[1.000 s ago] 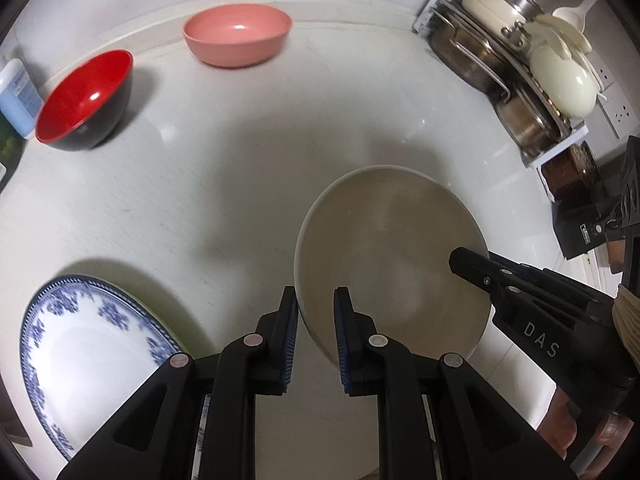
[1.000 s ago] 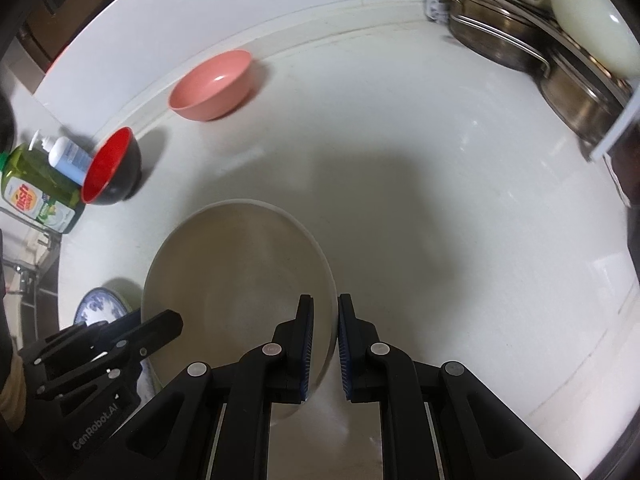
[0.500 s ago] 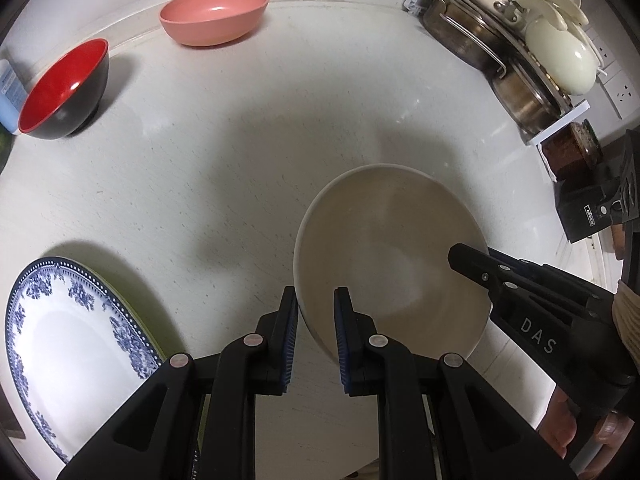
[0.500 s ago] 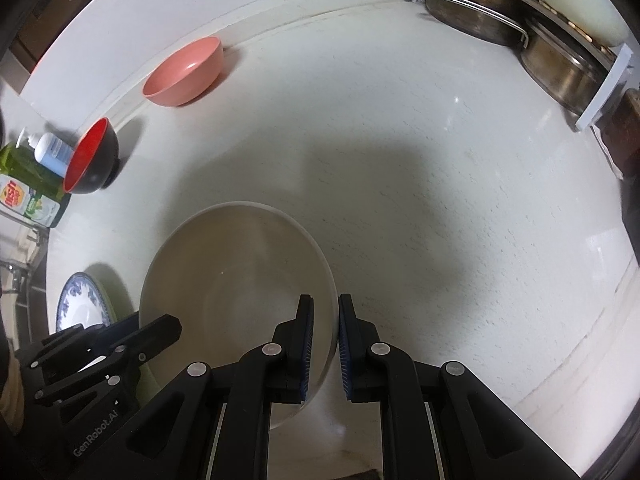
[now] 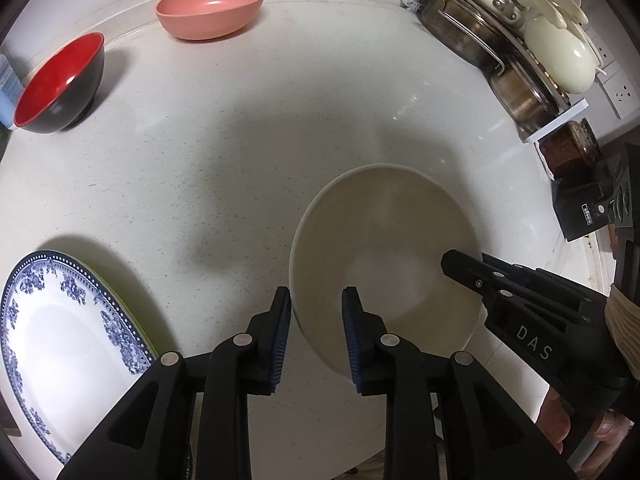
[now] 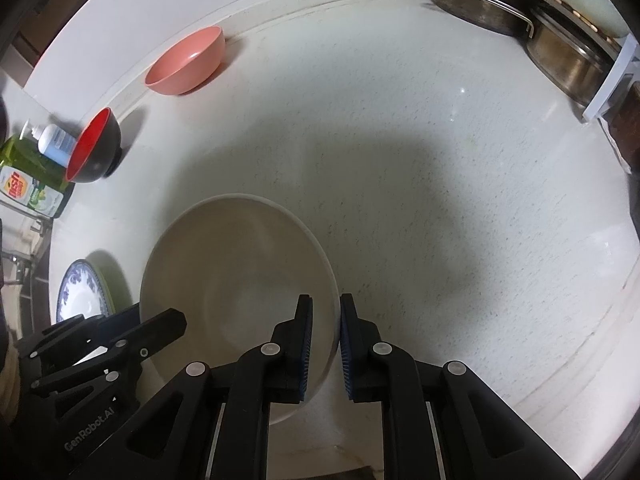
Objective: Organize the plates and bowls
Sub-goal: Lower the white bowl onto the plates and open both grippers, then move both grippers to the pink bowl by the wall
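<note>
A large beige bowl (image 5: 380, 240) (image 6: 240, 264) sits low over the white counter (image 5: 220, 160), between both grippers. My left gripper (image 5: 315, 296) straddles the bowl's near left rim. Its jaws are opening, with the rim between them and a gap at the inner pad. My right gripper (image 6: 325, 300) is shut on the bowl's right rim; its tip (image 5: 452, 260) reaches over the bowl in the left wrist view. A pink bowl (image 5: 210, 8) and a red-and-black bowl (image 5: 56, 84) stand at the back left. A blue-patterned plate (image 5: 60, 340) lies at the near left.
A rack of steel pots and lids (image 5: 500, 40) fills the back right corner, with a dark jar (image 5: 568, 148) and a black box (image 5: 580, 208) beside it. Soap bottles (image 6: 32, 188) stand at the far left. A green rim shows under the patterned plate.
My left jaws have spread apart and no longer pinch the bowl's rim. The right grip looks the same. The counter appears slightly nearer in both views.
</note>
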The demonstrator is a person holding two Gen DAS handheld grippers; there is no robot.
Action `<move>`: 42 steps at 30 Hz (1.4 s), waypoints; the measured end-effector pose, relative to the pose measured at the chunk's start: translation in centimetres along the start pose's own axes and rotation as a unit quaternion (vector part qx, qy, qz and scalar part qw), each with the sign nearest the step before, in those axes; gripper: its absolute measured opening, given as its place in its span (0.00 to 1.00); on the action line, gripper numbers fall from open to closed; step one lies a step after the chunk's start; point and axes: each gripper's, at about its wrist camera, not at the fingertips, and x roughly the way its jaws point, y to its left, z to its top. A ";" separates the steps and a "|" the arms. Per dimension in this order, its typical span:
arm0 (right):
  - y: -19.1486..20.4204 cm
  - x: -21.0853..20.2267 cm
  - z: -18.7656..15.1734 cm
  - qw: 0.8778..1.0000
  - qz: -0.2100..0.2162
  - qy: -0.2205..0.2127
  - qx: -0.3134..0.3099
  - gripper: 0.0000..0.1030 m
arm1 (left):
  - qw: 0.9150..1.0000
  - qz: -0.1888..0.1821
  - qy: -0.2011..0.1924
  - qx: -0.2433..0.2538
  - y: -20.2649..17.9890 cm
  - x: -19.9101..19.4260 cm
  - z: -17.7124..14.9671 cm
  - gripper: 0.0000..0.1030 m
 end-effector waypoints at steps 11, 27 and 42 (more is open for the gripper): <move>0.2 -2.2 0.6 0.999 -0.008 -0.035 -0.002 0.31 | 0.998 0.022 -0.053 0.009 0.7 -2.7 1.0 0.48; 4.4 -5.5 4.1 0.996 0.007 -0.083 -0.042 0.31 | 0.990 0.056 -0.129 0.026 3.8 -8.2 4.9 0.63; 10.2 -5.4 11.4 0.990 0.012 -0.105 -0.088 0.31 | 0.980 0.106 -0.163 0.039 8.5 -10.3 12.3 0.65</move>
